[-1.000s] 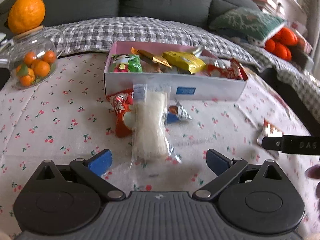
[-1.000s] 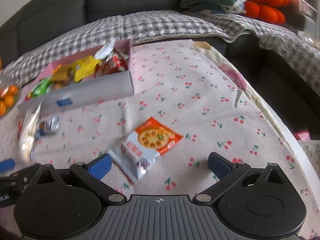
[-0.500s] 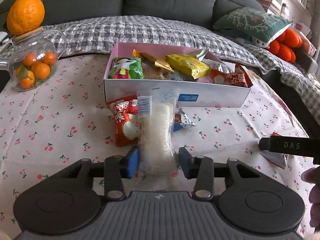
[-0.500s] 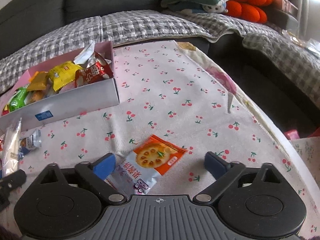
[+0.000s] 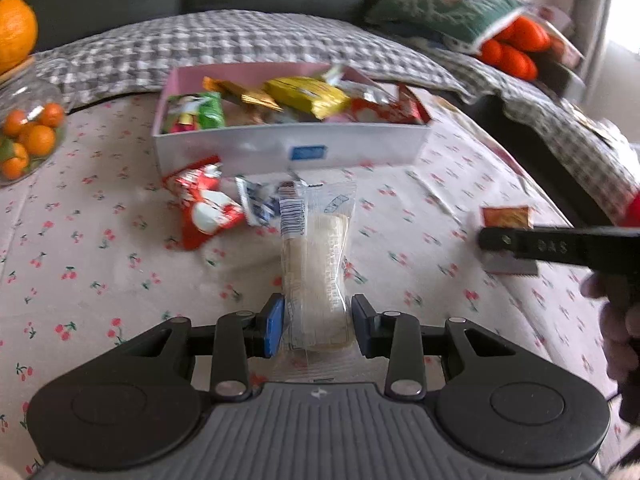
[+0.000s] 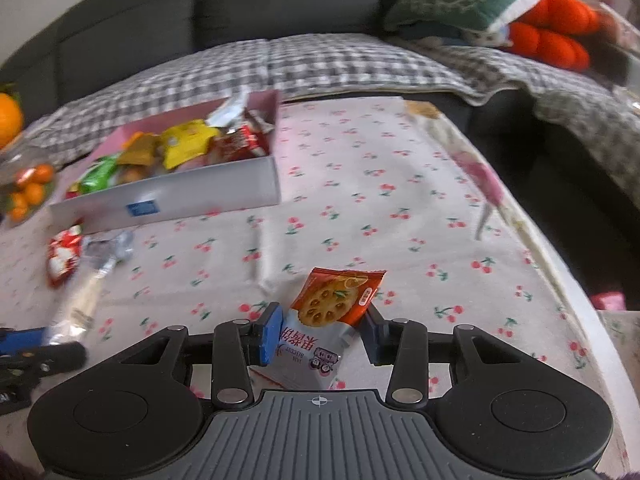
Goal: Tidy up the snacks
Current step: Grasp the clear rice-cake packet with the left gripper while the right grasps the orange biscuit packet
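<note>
My left gripper (image 5: 318, 328) has a clear-wrapped white snack bar (image 5: 316, 256) between its blue pads; the jaws are closing and the pads press its near end. In the right wrist view my right gripper (image 6: 322, 332) is closing too, with its pads against an orange-and-white biscuit pack (image 6: 332, 304) that tilts up off the cloth. A pink-lined white box (image 5: 280, 148) with several snacks stands behind. A red pack (image 5: 200, 208) and a small blue-white pack (image 5: 256, 204) lie in front of it.
A glass jar of small oranges (image 5: 28, 136) stands at the far left. Behind the cherry-print tablecloth (image 6: 360, 200) is a sofa with a checked blanket (image 5: 240, 44). The table's edge (image 6: 560, 272) curves down the right. A hand (image 5: 616, 320) holds the right gripper.
Both pairs of jaws have gone from wide open to closed against their packs. The snack bar and the biscuit pack now sit between the pads, and the biscuit pack has tipped up.
</note>
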Demonstrator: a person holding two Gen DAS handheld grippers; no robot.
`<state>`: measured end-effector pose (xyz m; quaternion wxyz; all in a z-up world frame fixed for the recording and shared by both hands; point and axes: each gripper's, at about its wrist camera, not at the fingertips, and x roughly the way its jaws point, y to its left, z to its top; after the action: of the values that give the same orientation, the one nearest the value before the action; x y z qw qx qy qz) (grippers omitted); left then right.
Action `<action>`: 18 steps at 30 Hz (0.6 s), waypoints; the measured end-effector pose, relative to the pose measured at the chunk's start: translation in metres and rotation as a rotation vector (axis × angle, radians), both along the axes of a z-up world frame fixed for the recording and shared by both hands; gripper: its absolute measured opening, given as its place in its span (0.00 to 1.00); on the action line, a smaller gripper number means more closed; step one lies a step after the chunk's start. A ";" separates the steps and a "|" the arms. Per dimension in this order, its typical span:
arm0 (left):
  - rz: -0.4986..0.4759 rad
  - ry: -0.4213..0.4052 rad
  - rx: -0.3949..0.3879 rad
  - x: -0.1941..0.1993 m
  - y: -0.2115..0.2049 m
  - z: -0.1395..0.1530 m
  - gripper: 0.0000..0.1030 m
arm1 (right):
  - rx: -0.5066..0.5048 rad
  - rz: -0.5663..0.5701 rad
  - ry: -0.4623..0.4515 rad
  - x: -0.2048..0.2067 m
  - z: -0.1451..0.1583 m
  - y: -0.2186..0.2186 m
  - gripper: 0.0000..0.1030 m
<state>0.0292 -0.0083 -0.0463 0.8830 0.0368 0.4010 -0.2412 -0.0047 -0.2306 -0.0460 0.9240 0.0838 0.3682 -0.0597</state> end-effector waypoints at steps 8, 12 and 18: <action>-0.048 0.011 -0.017 -0.003 -0.006 0.002 0.45 | 0.143 -0.024 -0.006 -0.002 0.002 -0.013 0.57; -0.049 -0.009 0.009 0.001 -0.012 -0.001 0.56 | 0.151 -0.062 0.004 -0.006 0.003 -0.013 0.65; -0.030 -0.024 0.011 0.007 -0.014 -0.002 0.57 | 0.124 -0.066 0.016 -0.016 0.003 -0.009 0.68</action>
<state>0.0361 -0.0221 -0.0486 0.8839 0.0504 0.3909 -0.2518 -0.0205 -0.2393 -0.0426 0.9117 0.1525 0.3754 -0.0678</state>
